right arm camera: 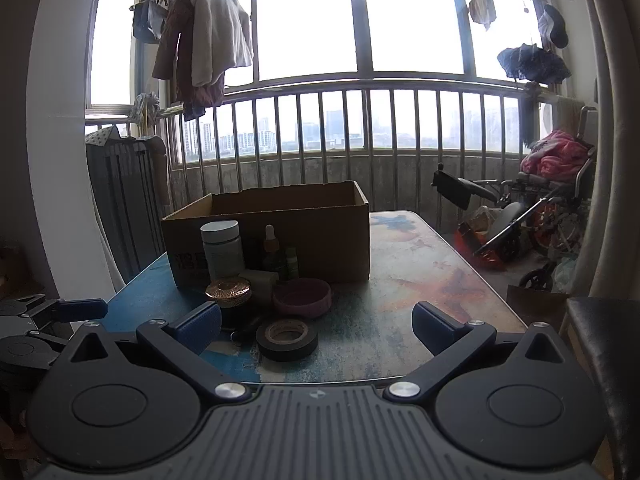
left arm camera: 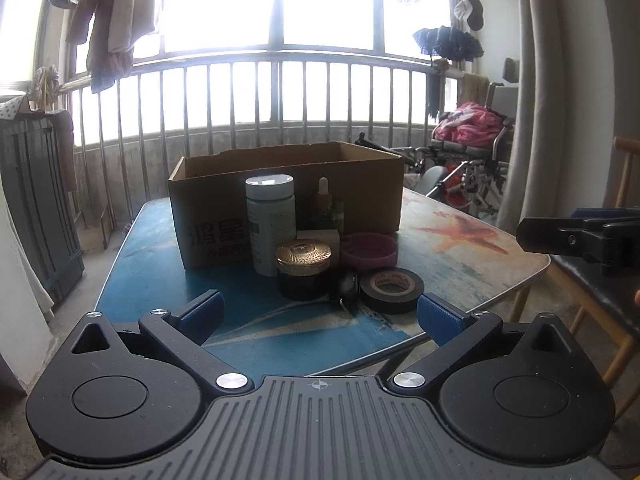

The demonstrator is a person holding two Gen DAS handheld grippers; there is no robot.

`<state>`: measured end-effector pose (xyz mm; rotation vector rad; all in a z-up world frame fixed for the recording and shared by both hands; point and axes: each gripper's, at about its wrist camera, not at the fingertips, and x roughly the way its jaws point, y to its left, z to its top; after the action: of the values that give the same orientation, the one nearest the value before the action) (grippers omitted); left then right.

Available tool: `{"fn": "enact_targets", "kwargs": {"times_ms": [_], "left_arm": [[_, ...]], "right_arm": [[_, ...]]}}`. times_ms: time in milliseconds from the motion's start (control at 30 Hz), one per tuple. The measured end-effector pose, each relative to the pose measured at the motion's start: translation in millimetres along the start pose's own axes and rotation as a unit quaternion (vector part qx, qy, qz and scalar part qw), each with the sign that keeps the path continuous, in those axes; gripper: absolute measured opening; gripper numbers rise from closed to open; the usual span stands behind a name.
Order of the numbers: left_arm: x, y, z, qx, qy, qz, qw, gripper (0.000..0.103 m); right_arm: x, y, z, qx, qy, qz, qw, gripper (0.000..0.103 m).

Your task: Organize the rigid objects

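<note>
An open cardboard box [left arm camera: 288,200] [right arm camera: 280,236] stands on the table. In front of it cluster a white bottle [left arm camera: 270,224] [right arm camera: 222,250], a dropper bottle [left arm camera: 323,204] [right arm camera: 271,250], a gold-lidded black jar [left arm camera: 303,270] [right arm camera: 229,296], a pink lid [left arm camera: 368,252] [right arm camera: 303,297], a black tape roll [left arm camera: 391,290] [right arm camera: 287,339] and a small dark round object [left arm camera: 346,286]. My left gripper [left arm camera: 320,316] is open and empty, short of the cluster. My right gripper [right arm camera: 316,326] is open and empty, near the tape roll.
The table [left arm camera: 460,240] [right arm camera: 420,280] has a blue and starfish print. A wheelchair [right arm camera: 532,216] with pink cloth stands at the right, a dark chair seat [right arm camera: 600,340] near right, a folded rack [left arm camera: 36,208] at left, a railing behind.
</note>
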<state>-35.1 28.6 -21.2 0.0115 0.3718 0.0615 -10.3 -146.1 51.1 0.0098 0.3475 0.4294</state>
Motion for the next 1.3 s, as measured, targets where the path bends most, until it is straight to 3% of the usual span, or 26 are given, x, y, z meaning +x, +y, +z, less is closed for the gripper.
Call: {"fn": "enact_targets", "kwargs": {"times_ms": [233,400,1300], "left_arm": [[-2.3,-10.5,0.1,0.057,-0.018,0.042,0.9973,0.103],[-6.3,-9.0,2.3,0.047,-0.020,0.033,0.9982,0.103],[-4.2,-12.4,-2.0,0.038,-0.011,0.033,0.9987,0.103]], "right_arm": [[-2.0,2.7,3.5,-0.016,-0.020,-0.026,0.999,0.103],[-3.8,-3.6,8.8,0.007,-0.031,-0.031,0.999,0.103],[-7.8,4.9,-2.9,0.009,-0.020,-0.029,0.999,0.103]]}}
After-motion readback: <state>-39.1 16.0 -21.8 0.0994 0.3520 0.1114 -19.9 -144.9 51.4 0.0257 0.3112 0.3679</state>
